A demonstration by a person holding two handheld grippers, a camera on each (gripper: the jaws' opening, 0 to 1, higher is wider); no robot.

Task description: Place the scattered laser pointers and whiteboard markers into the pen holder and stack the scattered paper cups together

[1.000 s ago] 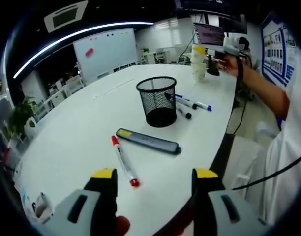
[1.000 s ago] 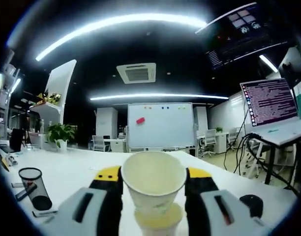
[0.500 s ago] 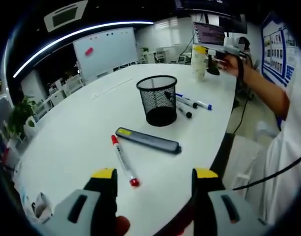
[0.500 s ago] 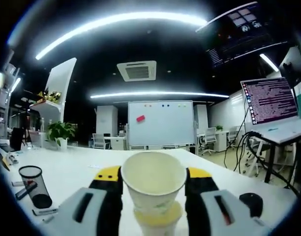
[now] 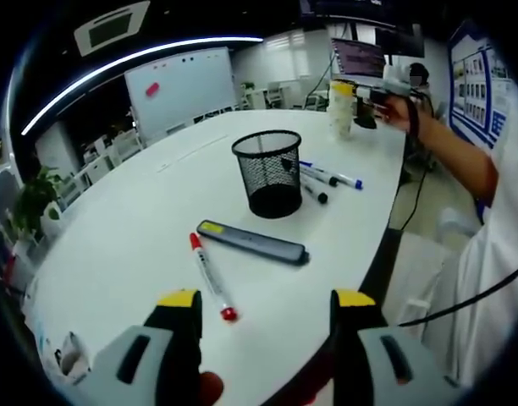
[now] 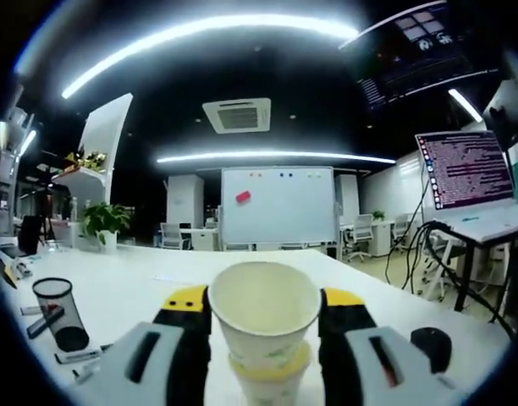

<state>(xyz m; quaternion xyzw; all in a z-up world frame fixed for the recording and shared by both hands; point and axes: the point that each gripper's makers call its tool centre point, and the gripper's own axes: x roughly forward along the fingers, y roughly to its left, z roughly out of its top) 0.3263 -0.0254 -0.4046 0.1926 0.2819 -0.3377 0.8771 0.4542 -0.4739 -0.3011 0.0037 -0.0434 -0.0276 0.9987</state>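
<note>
In the left gripper view, the left gripper [image 5: 266, 309] hovers over the near edge of the white table [image 5: 140, 220] with its yellow-tipped jaws spread wide and nothing between them. Just beyond the jaws lies a red-capped whiteboard marker [image 5: 206, 276], and just past it, slightly to the right, a flat dark laser pointer [image 5: 252, 243] with a yellow end. Farther on stands the black mesh pen holder [image 5: 269, 173], upright. Right beside it, on its far right, lie a dark marker [image 5: 312, 194] and a blue-capped marker [image 5: 330, 177]. At the far right end of the table the right gripper [image 5: 360, 95], held by a person's hand [image 5: 401, 108], grips a paper cup [image 5: 341, 93] above another cup, the stack [image 5: 340, 124] sitting near the table's edge. A whiteboard [image 5: 181, 87] stands in the room beyond. In the right gripper view, the right gripper [image 6: 264, 315] has its jaws closed against the sides of the upper paper cup [image 6: 264, 315], whose mouth faces the camera; this cup sits partly inside a lower cup [image 6: 267, 382] with a yellow band at its rim. To the near right a small round dark object [image 6: 431, 342] rests on the table [image 6: 149, 283]. Off to the left stands the pen holder [image 6: 60, 311] with markers [image 6: 41, 322] lying around its base, too small to tell apart. Far behind are the whiteboard [image 6: 278, 205], a potted plant [image 6: 101, 225] and a lit screen [image 6: 460, 170] at the right.
</note>
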